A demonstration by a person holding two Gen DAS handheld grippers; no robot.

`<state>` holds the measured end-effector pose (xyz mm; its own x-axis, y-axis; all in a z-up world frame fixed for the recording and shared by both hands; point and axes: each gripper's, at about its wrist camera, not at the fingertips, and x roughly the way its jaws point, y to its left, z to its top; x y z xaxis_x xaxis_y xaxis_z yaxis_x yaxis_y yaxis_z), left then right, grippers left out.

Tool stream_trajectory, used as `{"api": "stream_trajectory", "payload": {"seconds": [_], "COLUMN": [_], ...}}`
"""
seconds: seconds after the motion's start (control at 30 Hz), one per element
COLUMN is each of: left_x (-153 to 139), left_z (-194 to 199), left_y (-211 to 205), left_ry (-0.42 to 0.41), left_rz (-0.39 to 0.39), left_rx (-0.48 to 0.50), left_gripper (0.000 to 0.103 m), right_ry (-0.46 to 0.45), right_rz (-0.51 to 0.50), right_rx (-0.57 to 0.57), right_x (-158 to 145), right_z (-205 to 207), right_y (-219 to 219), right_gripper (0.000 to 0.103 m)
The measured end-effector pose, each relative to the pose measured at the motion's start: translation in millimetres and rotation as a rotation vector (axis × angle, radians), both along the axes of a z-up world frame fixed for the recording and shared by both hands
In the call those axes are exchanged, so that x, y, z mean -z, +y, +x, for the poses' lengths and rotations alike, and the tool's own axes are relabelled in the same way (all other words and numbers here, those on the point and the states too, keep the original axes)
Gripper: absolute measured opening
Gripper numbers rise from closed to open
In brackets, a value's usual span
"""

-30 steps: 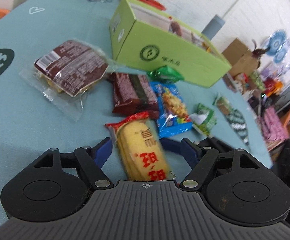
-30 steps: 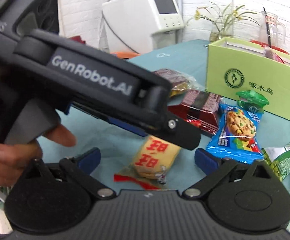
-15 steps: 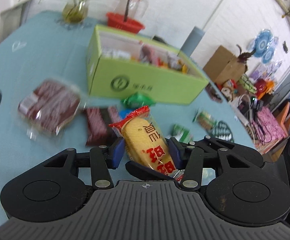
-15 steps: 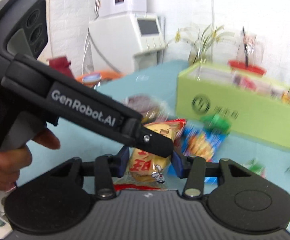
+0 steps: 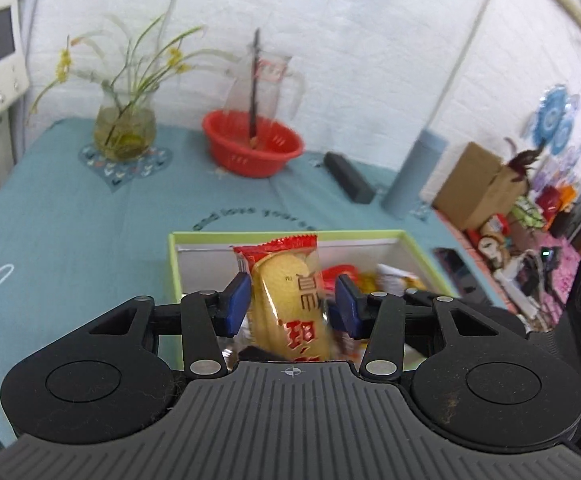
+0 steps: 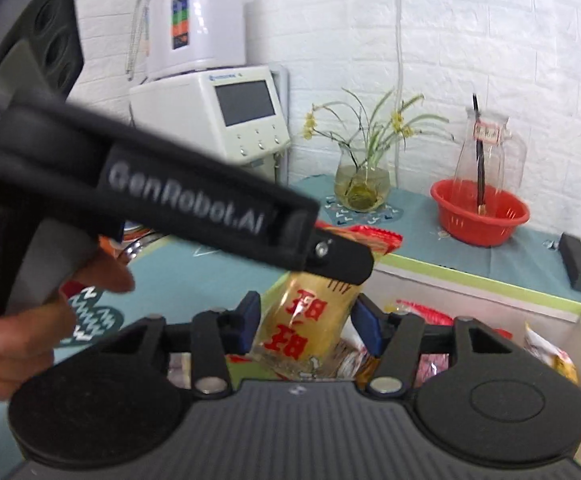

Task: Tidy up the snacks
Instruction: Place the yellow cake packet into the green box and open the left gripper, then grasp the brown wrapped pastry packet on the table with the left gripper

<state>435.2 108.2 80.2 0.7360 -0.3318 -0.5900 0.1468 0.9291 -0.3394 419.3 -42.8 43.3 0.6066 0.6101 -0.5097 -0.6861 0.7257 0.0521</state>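
green box (image 5: 410, 240) now under lifted cake pack (image 5: 290, 304); left tongs (image 5: 290, 306) clamped, right tongs (image 6: 306, 320) loosened.

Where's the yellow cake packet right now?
In both wrist views the yellow cake packet sits mid-frame between the left gripper and right gripper, above the green box.

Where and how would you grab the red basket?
Pinch the red basket by its rim on the near side, coming down from above with one finger inside the wall and one outside. The thin flared lip suits a pinch. The bowl looks too wide to span, and the glass jug standing inside blocks the middle.
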Motion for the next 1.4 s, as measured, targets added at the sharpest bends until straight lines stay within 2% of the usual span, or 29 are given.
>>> {"api": "stream_trajectory", "payload": {"seconds": [0.1, 0.17, 0.2, 0.23, 0.27, 0.33, 0.37, 0.5, 0.63, 0.67, 0.73, 0.83, 0.9, 1.03, 1.2, 1.33, 1.4], "left_x": [20, 22, 19, 14, 10, 4, 2, 2, 18, 23, 31, 41, 44, 48, 54, 61, 70], "left_z": [24, 20, 14, 6, -1, -17, -26, -73, -119, -128, -141, -156, -160, -162, -152, -128, -111], "left_y": [10, 14, 14, 14, 12, 9, 7, 0, -13, -17, -21, -24, -25, -24, -17, 23, 45], "left_ry": [0.047, 0.007, -0.026, -0.057, -0.079, -0.099, -0.100, -0.120, -0.110, -0.100, -0.073, -0.047, -0.037, -0.019, -0.005, 0.015, 0.062], "left_rz": [-0.018, -0.008, -0.001, 0.007, 0.014, 0.021, 0.014, -0.035, -0.032, -0.032, -0.030, -0.017, -0.004, 0.002, 0.063, 0.111, 0.093], "left_rx": [-0.012, -0.016, -0.021, -0.032, -0.037, -0.038, -0.040, -0.042, -0.079, -0.086, -0.105, -0.151, -0.178, -0.217, -0.248, -0.339, -0.392], "left_gripper": [0.026, 0.041, 0.055, 0.065, 0.066, 0.066, 0.067, 0.073, 0.075, 0.075, 0.075, 0.075, 0.075, 0.075, 0.075, 0.075, 0.074], "right_ry": [0.052, 0.056, 0.044, 0.026, 0.012, -0.015, -0.039, -0.093, -0.056, -0.051, -0.045, -0.011, 0.061, 0.007, 0.017, 0.007, 0.016], "right_rz": [0.003, -0.007, -0.006, -0.002, 0.007, 0.025, 0.027, 0.009, 0.061, 0.069, 0.072, 0.159, 0.211, 0.200, 0.190, 0.181, 0.171], "right_rx": [0.004, 0.012, 0.015, 0.018, 0.019, 0.029, 0.036, 0.050, 0.027, 0.020, 0.034, 0.080, 0.107, 0.113, 0.159, 0.179, 0.191], "right_x": [12, 16, 16, 14, 10, 5, 3, 2, 18, 25, 39, 57, 61, 57, 63, 63, 65], "right_z": [34, 41, 44, 40, 35, 20, 10, -43, -87, -93, -102, -103, -97, -103, -102, -101, -100], "right_y": [8, 6, 4, 0, -5, -16, -21, -38, -54, -57, -60, -72, -80, -86, -94, -95, -95], "right_gripper": [0.064, 0.071, 0.072, 0.073, 0.077, 0.090, 0.093, 0.093, 0.094, 0.094, 0.103, 0.103, 0.103, 0.103, 0.103, 0.103, 0.103]}}
